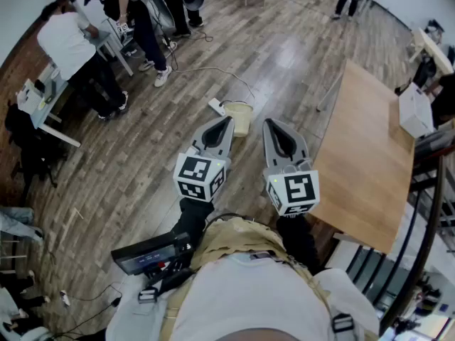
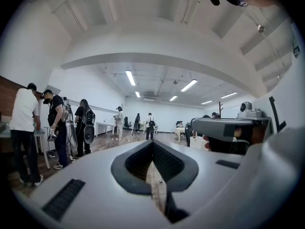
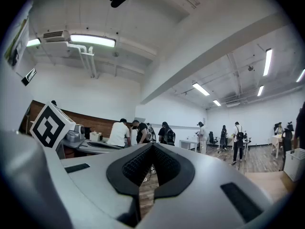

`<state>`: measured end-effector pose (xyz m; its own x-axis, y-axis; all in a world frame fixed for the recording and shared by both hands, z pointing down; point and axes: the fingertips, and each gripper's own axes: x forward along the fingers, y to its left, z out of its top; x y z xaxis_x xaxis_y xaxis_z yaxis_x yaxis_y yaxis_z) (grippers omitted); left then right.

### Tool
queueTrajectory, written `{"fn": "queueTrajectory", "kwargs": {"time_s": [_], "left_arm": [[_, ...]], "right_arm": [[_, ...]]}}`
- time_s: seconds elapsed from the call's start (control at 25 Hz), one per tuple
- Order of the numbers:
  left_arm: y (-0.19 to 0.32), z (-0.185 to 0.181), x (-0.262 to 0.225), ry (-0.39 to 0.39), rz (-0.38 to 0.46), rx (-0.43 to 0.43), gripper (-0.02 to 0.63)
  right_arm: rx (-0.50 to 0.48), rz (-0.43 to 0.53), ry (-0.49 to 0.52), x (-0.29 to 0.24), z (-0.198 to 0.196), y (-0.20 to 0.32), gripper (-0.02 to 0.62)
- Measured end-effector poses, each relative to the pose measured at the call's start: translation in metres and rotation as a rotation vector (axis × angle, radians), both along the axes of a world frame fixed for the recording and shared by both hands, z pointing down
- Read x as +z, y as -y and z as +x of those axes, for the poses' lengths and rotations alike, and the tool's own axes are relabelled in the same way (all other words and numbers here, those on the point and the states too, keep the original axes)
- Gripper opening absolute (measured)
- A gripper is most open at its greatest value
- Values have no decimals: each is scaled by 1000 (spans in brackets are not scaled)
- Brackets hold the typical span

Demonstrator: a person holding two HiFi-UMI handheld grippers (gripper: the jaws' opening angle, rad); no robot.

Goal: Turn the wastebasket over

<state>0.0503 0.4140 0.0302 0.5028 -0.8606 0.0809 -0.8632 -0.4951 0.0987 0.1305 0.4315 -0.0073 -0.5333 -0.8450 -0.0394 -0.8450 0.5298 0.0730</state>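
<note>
A cream wastebasket (image 1: pixel 242 118) stands on the wooden floor ahead of me, seen only in the head view, its open top facing up. My left gripper (image 1: pixel 227 121) is held level above the floor, and its tip overlaps the basket's left edge in the picture. It is shut with nothing between the jaws (image 2: pixel 152 145). My right gripper (image 1: pixel 272 123) hangs beside it, just right of the basket, also shut and empty (image 3: pixel 151 147). Neither gripper view shows the basket; both look out level across the room.
A wooden table (image 1: pixel 362 144) stands close on my right with a white box (image 1: pixel 414 111) at its far side. A white power strip (image 1: pixel 216 106) and its cable lie behind the basket. Several people stand at desks (image 1: pixel 71 45) at the back left.
</note>
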Motion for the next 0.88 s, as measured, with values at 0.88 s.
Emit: {"fn": "queueTrajectory", "kwargs": {"time_s": [0.88], "left_arm": [[15,13,20,6,-58,-41,-3]], "right_arm": [[-25,-60,16,22,22,17,18]]}}
